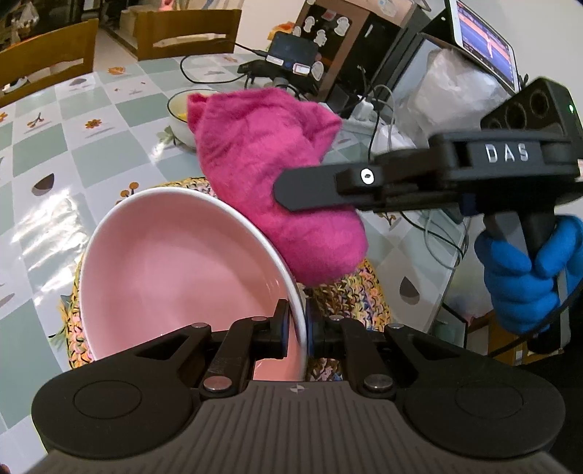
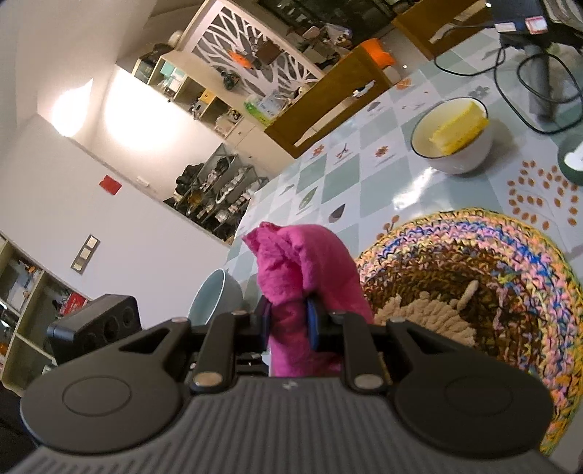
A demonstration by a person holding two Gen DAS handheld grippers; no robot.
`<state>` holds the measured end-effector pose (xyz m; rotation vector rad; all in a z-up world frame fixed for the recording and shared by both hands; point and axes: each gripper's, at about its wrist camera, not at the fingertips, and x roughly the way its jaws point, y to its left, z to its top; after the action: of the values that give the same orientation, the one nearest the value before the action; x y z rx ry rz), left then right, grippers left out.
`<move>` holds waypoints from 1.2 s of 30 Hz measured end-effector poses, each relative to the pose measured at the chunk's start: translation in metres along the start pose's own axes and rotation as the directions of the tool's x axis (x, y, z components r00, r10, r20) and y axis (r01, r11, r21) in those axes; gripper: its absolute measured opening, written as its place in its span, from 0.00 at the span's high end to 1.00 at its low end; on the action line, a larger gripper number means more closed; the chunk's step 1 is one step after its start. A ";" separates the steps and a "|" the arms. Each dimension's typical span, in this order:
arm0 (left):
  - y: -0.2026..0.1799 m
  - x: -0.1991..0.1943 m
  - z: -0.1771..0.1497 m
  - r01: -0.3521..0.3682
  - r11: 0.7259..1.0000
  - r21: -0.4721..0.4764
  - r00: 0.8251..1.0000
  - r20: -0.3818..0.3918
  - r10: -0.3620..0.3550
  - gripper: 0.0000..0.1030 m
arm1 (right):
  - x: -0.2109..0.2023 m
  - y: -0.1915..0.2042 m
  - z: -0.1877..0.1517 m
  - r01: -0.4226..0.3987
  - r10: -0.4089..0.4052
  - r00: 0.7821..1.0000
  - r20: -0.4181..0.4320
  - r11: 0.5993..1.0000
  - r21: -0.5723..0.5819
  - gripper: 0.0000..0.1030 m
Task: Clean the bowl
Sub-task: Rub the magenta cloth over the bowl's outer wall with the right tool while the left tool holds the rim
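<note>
**Pretty sure I'm in someone's dining room**

From my feed this is a lived-in home. The table wears a checked, leaf-print oilcloth, with wooden chairs along the top of the frame. My right view shows a shoe rack mid-left and cluttered shelves up top beside a carved white screen.

Pink bowl tilted above woven mat; magenta cloth bunched, seemingly beside rim.
</note>
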<state>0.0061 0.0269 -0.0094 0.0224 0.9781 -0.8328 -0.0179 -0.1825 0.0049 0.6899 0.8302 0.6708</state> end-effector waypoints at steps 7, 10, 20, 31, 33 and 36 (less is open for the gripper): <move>-0.002 0.001 -0.005 0.006 1.000 0.019 1.000 -0.013 -0.006 0.90 | 0.012 -0.002 0.013 -0.013 0.013 1.000 -0.022 1.000 -0.003 0.80; -0.002 0.001 -0.008 0.010 1.000 0.022 1.000 -0.017 -0.010 0.89 | 0.021 -0.012 0.018 -0.016 0.017 0.999 -0.027 0.999 0.037 0.80; -0.003 0.002 -0.011 0.011 1.000 0.014 1.000 -0.021 -0.011 0.87 | 0.035 -0.049 0.007 -0.008 0.010 1.000 -0.007 0.978 0.208 0.80; -0.003 0.001 -0.013 0.016 1.000 0.014 1.000 -0.024 -0.016 0.86 | 0.009 -0.059 -0.027 0.021 -0.021 1.000 -0.002 0.958 0.285 0.80; -0.002 0.001 -0.013 0.018 1.000 0.014 1.000 -0.024 -0.017 0.86 | 0.002 -0.054 -0.032 0.025 -0.026 1.000 0.000 0.961 0.276 0.80; -0.001 0.000 -0.013 0.020 1.000 0.013 1.000 -0.024 -0.019 0.86 | -0.008 -0.047 -0.036 0.016 -0.019 1.000 0.010 0.965 0.262 0.80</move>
<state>-0.0043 0.0308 -0.0168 0.0344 0.9963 -0.8589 -0.0393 -0.2069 -0.0455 0.9237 0.9223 0.5446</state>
